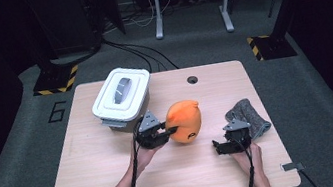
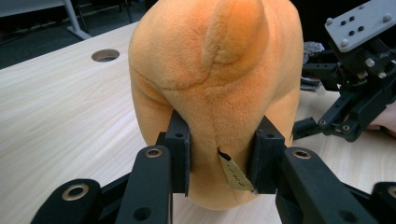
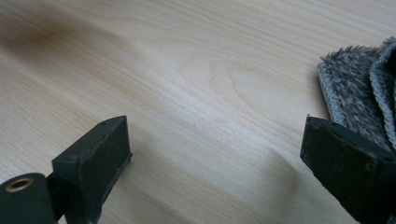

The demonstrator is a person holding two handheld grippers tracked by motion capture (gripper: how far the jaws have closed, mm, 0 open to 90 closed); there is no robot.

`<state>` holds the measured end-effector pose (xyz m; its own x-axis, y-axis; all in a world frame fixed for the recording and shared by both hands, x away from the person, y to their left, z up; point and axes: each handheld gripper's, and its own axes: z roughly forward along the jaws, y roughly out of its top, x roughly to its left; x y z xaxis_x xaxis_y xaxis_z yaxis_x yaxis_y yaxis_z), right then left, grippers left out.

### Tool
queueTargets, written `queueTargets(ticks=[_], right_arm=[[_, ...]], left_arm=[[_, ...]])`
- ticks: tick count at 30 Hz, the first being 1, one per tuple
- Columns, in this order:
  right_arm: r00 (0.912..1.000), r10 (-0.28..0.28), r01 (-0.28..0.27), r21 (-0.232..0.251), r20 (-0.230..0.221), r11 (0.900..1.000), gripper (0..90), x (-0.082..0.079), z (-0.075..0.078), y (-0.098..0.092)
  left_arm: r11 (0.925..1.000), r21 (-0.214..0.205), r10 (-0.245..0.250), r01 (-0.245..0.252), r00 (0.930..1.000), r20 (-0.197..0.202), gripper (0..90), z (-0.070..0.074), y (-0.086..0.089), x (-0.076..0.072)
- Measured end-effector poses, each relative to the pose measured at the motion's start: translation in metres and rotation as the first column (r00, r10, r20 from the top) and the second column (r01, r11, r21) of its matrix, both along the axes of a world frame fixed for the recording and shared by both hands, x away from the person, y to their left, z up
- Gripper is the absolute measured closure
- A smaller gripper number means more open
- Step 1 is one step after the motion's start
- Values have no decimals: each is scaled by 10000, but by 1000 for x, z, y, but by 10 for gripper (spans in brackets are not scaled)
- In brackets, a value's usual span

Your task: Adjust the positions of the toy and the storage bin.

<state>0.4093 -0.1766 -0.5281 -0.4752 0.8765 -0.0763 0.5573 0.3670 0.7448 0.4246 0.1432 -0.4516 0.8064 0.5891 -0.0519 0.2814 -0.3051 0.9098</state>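
At mid-surface, left gripper (image 2: 219, 158) clamps the orange plush toy's (image 2: 215, 93) base to carry it; right gripper (image 3: 219, 163) rests spread, empty, beside a grey fuzzy cloth (image 3: 359, 102)

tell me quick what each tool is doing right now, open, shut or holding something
Left tool: shut on the orange plush toy.
Right tool: open, holding nothing, over the light wooden table.

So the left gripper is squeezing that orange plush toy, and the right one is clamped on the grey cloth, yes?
Not quite. The right gripper holds nothing: in the right gripper view its jaws stand open over bare table, the grey cloth beside them. The left gripper does squeeze the plush toy.
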Motion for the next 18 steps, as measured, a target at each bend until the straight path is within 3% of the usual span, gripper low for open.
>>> queueTargets(ticks=[3, 10, 18], right_arm=[[9997, -207, 209, 208, -132, 9996, 74, -1, 0, 1], [9990, -72, 92, 465, -434, 9989, 70, 3, -1, -2], [9991, -24, 40, 375, -423, 9993, 70, 3, -1, -3]], left_arm=[[10000, -15, 50, -50, 10000, 8, 661, 0, 6, -5], [9998, -3, 195, -195, 9998, -84, 657, -2, 19, -17], [9997, 55, 257, -256, 9996, -87, 650, -2, 32, -32]])
